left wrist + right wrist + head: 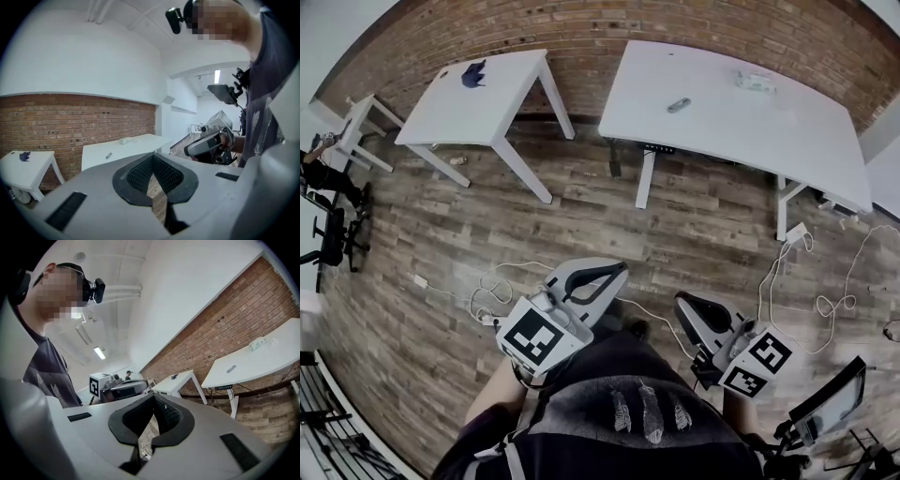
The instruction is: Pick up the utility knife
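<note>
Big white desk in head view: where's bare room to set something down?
The desk is mostly bare: the wide stretch from the white packet to the near edge, out to the right end. Its left part holds the utility knife. The small table is free except a dark object at its far corner.

Wall (581, 23): red-brown brick. Both tables white: large table (750, 131), small table (459, 117). Object (473, 75) on small table: dark blue. Floor (703, 216): grey-brown wood planks. Floor cables (787, 281): white. Utility knife (679, 105): grey. Left gripper (617, 274), right gripper (684, 305): pale grey shells, black ribbed fingers (140, 174), black-and-white square markers.
</note>
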Tool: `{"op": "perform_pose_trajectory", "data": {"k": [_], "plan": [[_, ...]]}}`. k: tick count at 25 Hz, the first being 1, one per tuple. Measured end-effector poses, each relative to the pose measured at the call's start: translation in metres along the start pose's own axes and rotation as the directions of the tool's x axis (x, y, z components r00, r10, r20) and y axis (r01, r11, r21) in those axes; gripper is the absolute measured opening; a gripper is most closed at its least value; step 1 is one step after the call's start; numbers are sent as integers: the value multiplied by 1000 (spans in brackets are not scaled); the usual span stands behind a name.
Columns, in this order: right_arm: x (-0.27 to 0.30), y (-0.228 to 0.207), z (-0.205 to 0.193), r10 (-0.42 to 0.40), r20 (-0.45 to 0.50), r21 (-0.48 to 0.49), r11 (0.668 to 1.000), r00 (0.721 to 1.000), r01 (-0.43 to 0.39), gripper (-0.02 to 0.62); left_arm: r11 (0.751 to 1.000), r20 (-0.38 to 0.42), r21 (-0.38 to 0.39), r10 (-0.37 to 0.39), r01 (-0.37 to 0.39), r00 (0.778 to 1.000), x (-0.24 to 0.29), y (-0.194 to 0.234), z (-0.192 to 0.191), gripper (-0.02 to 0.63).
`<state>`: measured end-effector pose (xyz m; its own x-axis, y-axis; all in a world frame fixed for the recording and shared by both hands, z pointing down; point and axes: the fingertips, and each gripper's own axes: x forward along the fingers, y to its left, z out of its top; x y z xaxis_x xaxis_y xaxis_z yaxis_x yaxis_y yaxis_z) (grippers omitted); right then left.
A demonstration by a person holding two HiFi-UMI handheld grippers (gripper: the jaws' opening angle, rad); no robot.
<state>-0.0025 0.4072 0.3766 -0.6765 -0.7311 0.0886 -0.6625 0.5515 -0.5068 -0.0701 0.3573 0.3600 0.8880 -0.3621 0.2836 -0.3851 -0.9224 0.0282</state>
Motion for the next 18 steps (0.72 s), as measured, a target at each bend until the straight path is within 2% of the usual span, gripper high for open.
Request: {"op": "perform_pose_trajectory", "data": {"k": [6,18], "plan": [[11,-19,8,-15,-12,-14,1000,1000,15,-2,999,-1,-22,40,-40,999,14,26,-7,-3],[85,-43,46,-50,-95,-117,992,994,39,-2,998,104,-60,35,-29,994,16,104,4,-3]]}}
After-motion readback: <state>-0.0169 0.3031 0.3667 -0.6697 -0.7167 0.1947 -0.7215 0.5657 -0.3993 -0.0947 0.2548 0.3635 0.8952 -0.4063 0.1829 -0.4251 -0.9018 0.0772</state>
